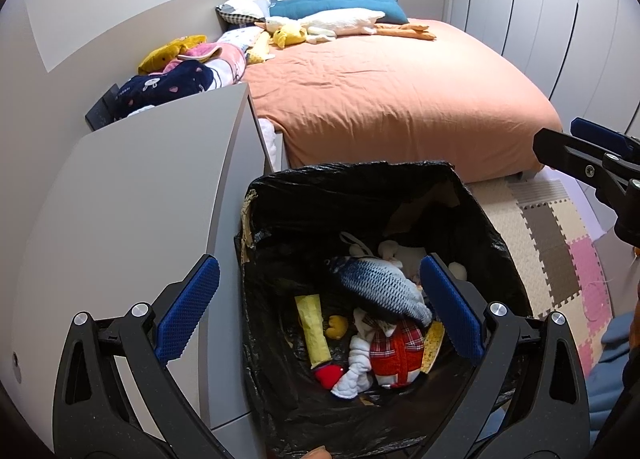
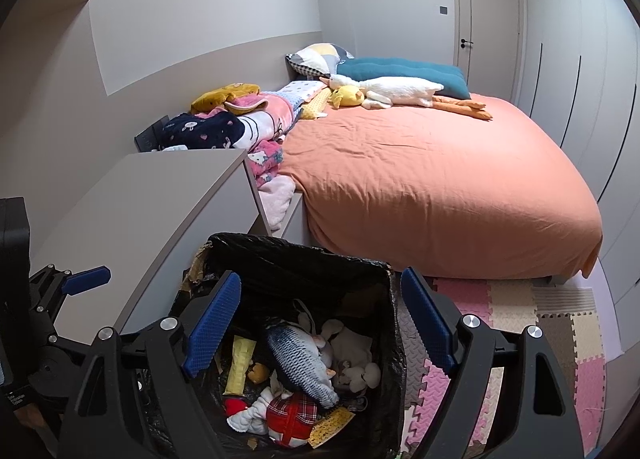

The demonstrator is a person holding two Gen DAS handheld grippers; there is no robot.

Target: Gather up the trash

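Note:
A bin lined with a black bag [image 1: 280,203] [image 2: 280,259] stands on the floor below both grippers. Inside lie a grey plush fish [image 1: 376,287] [image 2: 296,359], a red plaid item [image 1: 396,347] [image 2: 290,415], a yellow wrapper [image 1: 314,331] [image 2: 240,363] and white cloth scraps [image 1: 356,375]. My left gripper [image 1: 320,307] is open and empty above the bin. My right gripper [image 2: 320,335] is open and empty above the bin too. The right gripper also shows at the right edge of the left wrist view [image 1: 592,163], and the left gripper at the left edge of the right wrist view [image 2: 60,291].
A grey cabinet [image 1: 140,187] [image 2: 140,203] stands left of the bin. Behind is a bed with an orange cover [image 1: 380,91] [image 2: 432,179], plush toys and a pile of clothes [image 1: 180,79] [image 2: 224,123]. Foam puzzle mats [image 1: 552,243] [image 2: 520,323] cover the floor at right.

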